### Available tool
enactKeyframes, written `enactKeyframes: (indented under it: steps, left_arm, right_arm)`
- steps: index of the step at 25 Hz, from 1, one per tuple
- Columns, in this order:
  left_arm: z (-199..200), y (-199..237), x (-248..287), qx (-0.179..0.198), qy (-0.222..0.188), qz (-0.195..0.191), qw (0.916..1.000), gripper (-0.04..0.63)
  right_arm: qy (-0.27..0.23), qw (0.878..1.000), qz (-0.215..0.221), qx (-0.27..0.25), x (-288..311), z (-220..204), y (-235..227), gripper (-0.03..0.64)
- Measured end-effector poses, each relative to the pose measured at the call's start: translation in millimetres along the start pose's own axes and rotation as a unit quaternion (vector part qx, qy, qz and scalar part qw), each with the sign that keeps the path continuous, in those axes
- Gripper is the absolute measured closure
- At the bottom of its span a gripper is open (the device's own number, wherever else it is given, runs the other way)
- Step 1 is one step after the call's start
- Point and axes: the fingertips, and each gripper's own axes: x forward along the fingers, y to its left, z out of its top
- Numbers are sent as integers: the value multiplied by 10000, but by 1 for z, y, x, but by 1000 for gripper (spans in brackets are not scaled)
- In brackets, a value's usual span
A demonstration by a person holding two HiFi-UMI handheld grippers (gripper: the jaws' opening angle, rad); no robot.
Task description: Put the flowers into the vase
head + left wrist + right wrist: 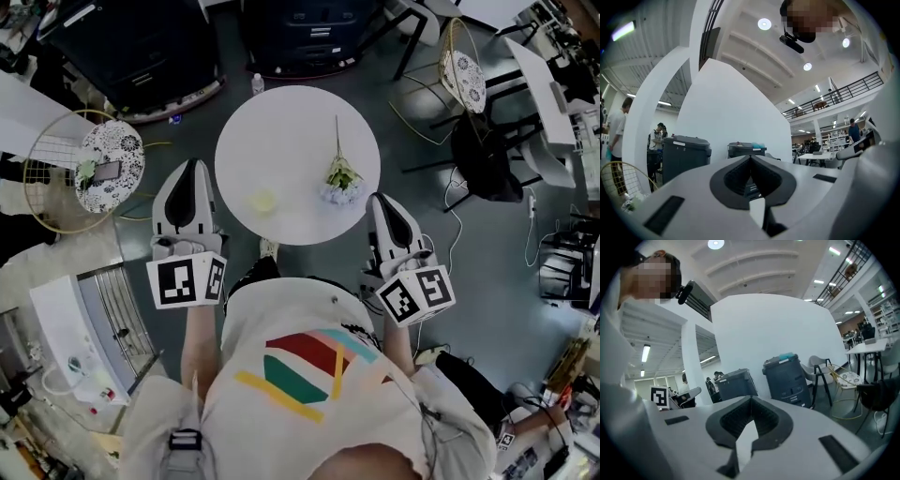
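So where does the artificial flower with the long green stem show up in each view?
Head view: the pale-bloomed flower with the long green stem lies on the round white table, right of centre.
Left gripper view: not in it.
Right gripper view: not in it.
Shared landmark: the dark grey plastic bins, in all three views.
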Motion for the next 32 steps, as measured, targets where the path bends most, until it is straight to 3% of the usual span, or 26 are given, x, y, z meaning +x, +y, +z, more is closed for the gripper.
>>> enactKeyframes:
  steps: [2, 6, 9, 12, 17, 20, 23, 27, 29, 32]
  left_arm:
    - [-5, 9, 14, 6, 16, -68, 10000, 588]
    - [-23, 29, 27, 201, 236, -70, 9995, 588]
    - [-24, 46, 33, -2, 240, 166, 9996, 588]
    - [-20, 54, 36, 80, 229, 446, 9987, 588]
    - [-18, 48, 41, 224, 350, 739, 9964, 588]
    - [-14, 48, 47, 223, 344, 953, 9946, 588]
    - [-16, 53, 43, 264, 346, 1266, 9910, 588]
    - [-24, 53, 30, 143, 411, 1798, 9827, 588]
    - [-31, 50, 22, 133, 500, 2042, 9776, 588]
    - [-40, 51, 7, 110, 548, 2455, 9678, 588]
  right_arm:
    - [-38, 9997, -67, 218, 15, -1, -2, 604]
    - [9, 9997, -141, 187, 39, -6, 8, 605]
    - [102, 9999, -68, 94, 56, -9, 10, 606]
    - [74, 9998, -74, -176, 71, -7, 0, 606]
    - [31, 9988, 442, -229, 104, 16, -15, 606]
    - [-247, 9919, 900, -860, 120, 34, -21, 606]
    - [-434, 9744, 1335, -1755, 135, 45, -27, 606]
    - [-325, 9442, 2307, -2327, 147, 50, -32, 604]
    - [-361, 9159, 3004, -2639, 146, 50, -25, 604]
    - [-341, 8608, 3870, -3288, 147, 41, -11, 595]
